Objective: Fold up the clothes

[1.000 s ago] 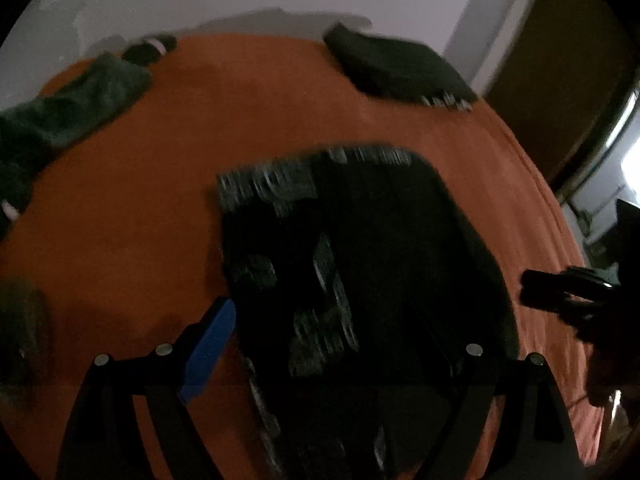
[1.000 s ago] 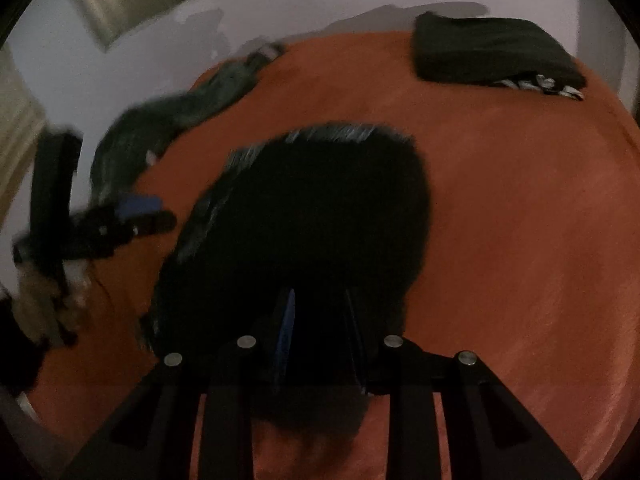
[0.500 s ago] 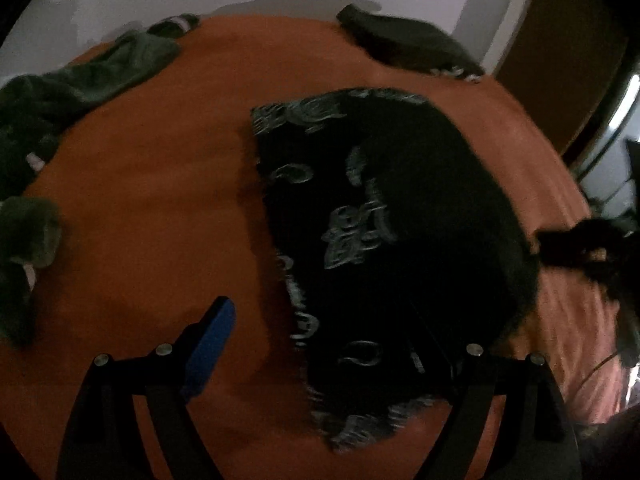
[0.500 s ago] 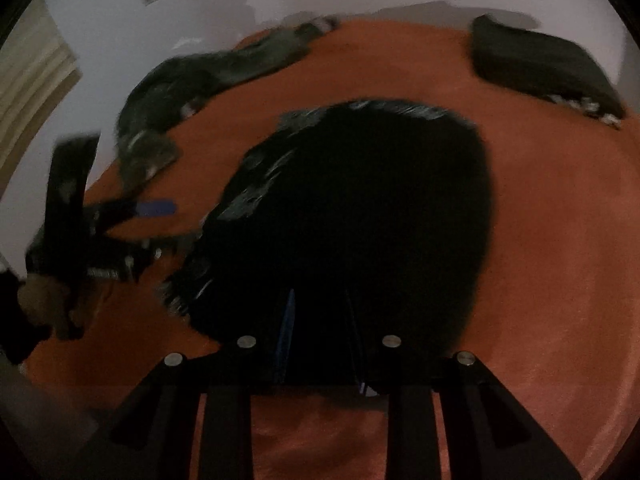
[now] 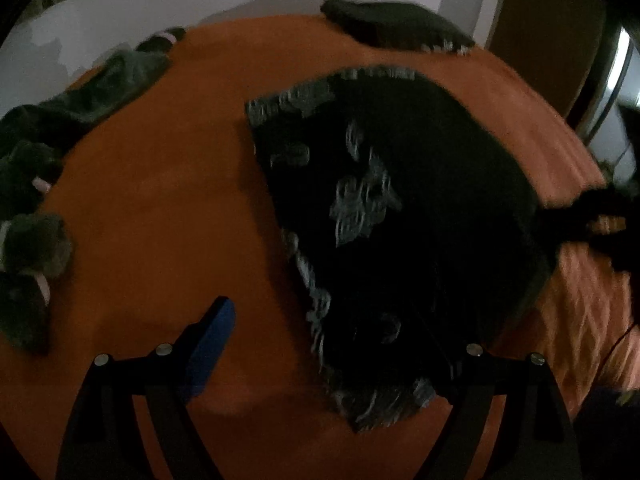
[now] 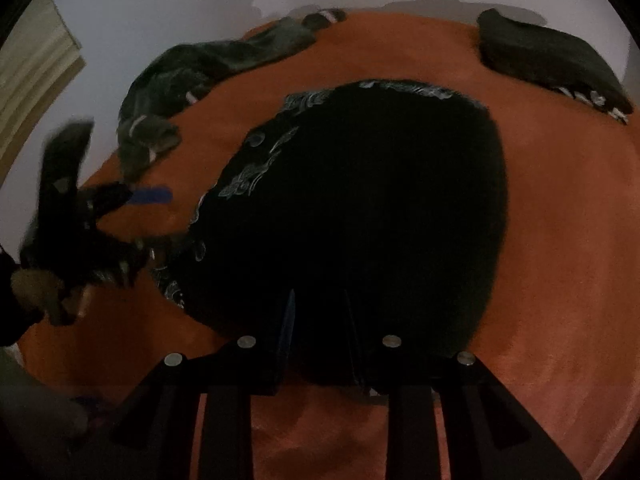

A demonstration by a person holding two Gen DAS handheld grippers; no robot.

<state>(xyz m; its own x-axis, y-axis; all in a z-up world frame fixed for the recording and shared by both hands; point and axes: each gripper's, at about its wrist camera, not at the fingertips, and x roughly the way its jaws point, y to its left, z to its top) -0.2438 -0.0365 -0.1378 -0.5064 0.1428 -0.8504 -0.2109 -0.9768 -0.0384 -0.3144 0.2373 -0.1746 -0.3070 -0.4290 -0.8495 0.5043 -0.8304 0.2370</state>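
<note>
A dim view over an orange bedcover (image 5: 160, 184). Far out to the left of the left gripper (image 5: 332, 344) lies a rumpled grey-green garment (image 5: 36, 240), seemingly waiting its turn to be folded. The left gripper's jaws stand wide and grip nothing; one blue-padded finger (image 5: 212, 340) hovers over bare cover, and the other is lost against dark cloth, probably so this hand is free to take a new edge. Between and ahead of its fingers spreads the black patterned garment (image 5: 384, 216), the piece being folded, lying flat with its pale-printed edge towards the left gripper. The right gripper (image 6: 318, 332) has its jaws narrow and appears to pinch the near hem of that garment, though the cloth is too dark to be sure, likely to pull it smooth. Far ahead and to the right of both grippers sits a folded dark garment (image 6: 548, 64), apparently finished and set aside. Counted: two grippers, three garments, one of them folded.
</note>
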